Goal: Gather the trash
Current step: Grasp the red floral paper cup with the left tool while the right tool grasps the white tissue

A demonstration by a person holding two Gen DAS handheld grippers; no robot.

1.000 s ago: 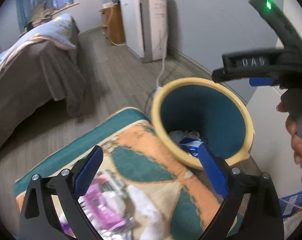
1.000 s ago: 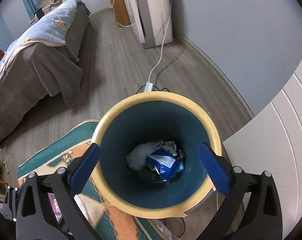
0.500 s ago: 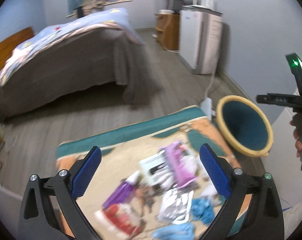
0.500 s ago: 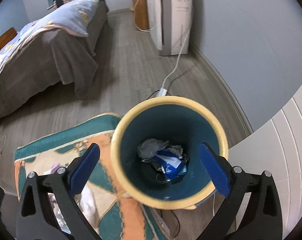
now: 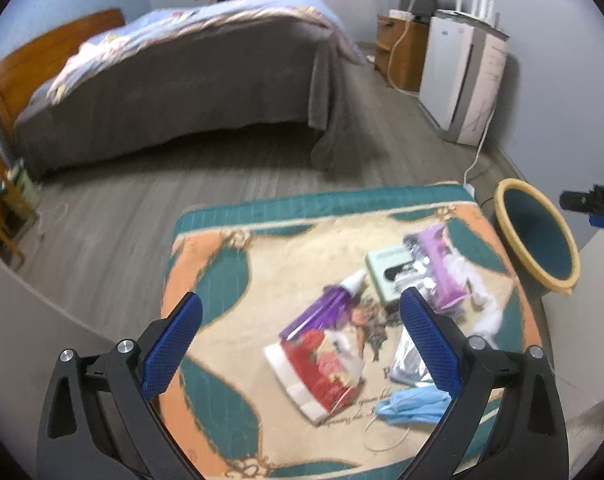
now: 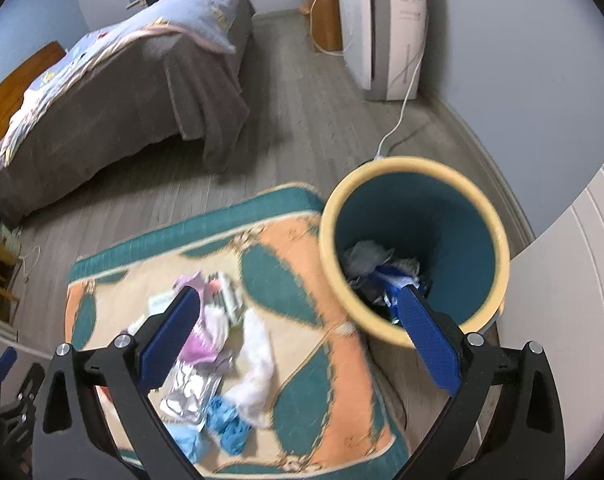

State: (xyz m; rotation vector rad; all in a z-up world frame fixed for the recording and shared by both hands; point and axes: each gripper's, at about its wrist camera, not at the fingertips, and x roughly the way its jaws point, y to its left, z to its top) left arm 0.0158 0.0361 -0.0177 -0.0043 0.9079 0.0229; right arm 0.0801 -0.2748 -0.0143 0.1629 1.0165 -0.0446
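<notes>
Left hand-held gripper hovers over the trash pile with jaws wide apart, nothing held; right hand-held gripper is also spread and empty, between the pile and the bin. Likely step: pick the next piece. Best bet is the red-and-white wrapper directly under the left jaws; come straight down and pinch one crumpled edge, avoiding the purple tube touching it. Other litter: silver foil, blue mask, white tissue. All lies on a teal-orange patterned rug over grey wood floor; the bin stands just beside the rug's corner, already partly filled. Bed and white appliance stand well apart.
</notes>
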